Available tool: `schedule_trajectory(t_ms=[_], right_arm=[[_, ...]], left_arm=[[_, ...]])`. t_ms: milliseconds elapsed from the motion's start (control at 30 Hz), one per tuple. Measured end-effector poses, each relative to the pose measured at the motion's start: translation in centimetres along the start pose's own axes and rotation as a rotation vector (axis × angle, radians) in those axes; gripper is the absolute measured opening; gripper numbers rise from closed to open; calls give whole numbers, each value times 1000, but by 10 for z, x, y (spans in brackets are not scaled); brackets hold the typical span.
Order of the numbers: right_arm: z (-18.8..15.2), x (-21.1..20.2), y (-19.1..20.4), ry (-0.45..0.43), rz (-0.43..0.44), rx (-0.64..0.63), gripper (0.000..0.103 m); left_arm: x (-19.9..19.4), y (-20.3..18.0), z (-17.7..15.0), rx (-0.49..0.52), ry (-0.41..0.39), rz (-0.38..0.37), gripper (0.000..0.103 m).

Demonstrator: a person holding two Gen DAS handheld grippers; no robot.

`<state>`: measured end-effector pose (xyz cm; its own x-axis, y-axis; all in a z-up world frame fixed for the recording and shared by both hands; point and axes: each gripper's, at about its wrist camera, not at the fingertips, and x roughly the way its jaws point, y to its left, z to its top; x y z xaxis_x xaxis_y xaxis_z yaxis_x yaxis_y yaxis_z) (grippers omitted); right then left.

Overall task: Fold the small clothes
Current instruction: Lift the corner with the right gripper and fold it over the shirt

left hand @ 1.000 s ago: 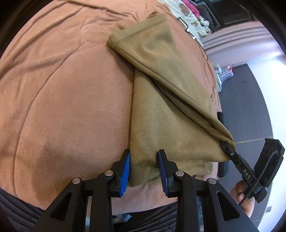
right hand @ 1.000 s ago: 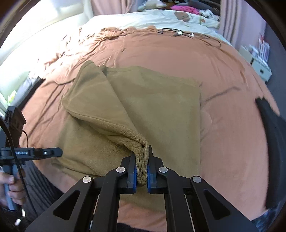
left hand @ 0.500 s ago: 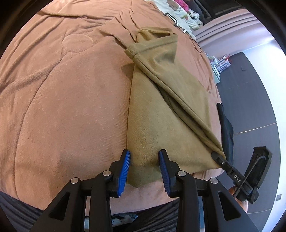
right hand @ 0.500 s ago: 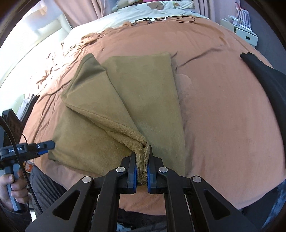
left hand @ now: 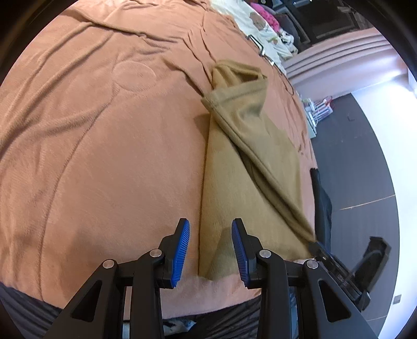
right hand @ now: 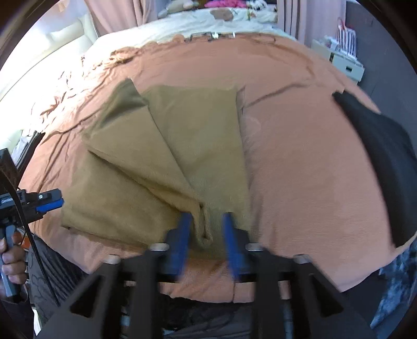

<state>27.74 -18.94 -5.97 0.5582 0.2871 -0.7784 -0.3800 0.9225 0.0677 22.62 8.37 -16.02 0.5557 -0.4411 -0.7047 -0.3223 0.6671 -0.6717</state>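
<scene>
An olive-tan fleece garment [left hand: 234, 187] [right hand: 182, 146] lies partly folded on the salmon bed cover [left hand: 104, 146], a diagonal flap laid across it. My left gripper [left hand: 210, 246] is open, its blue pads either side of the garment's near corner, not squeezing it. My right gripper [right hand: 206, 229] is open too, blurred, with the flap's corner lying loose between its fingers. In the right wrist view the left gripper [right hand: 49, 202] shows at the left edge, held by a hand [right hand: 10, 263]. The right gripper's body [left hand: 344, 268] shows low right in the left wrist view.
A black garment [right hand: 385, 156] [left hand: 322, 198] lies on the bed's right side. Pale bedding and toys [right hand: 224, 13] sit at the far end, with a cable [right hand: 208, 35] in front. Beside the bed are a dark floor [left hand: 359, 167] and white storage boxes [right hand: 346, 65].
My right gripper has opened and let go of the folded flap's corner, which now rests on the garment. My left gripper stays open and has shifted slightly left along the near edge.
</scene>
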Motion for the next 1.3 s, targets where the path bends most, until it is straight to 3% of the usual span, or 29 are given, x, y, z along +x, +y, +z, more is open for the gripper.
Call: schedule_trajectory(t_ms=[33, 167, 400, 533, 1000, 1133, 1300], right_arm=[[2, -7, 5, -25, 2, -20, 72], [8, -14, 30, -33, 11, -101, 72], [23, 8, 79, -15, 1, -250, 72], [37, 31, 94, 15, 13, -310, 62], [73, 102, 151, 111, 4, -467, 52], [76, 123, 166, 143, 2, -508, 42], [79, 143, 178, 162, -13, -541, 42]], left_arm=[[0, 0, 1, -2, -1, -7, 35], [3, 4, 3, -17, 5, -30, 35], [-2, 8, 0, -20, 2, -66, 35], [-10, 13, 3, -25, -15, -78, 35], [-35, 40, 25, -72, -68, -81, 35], [-40, 46, 35, -87, -82, -78, 35], [-44, 53, 44, -107, -98, -71, 35]])
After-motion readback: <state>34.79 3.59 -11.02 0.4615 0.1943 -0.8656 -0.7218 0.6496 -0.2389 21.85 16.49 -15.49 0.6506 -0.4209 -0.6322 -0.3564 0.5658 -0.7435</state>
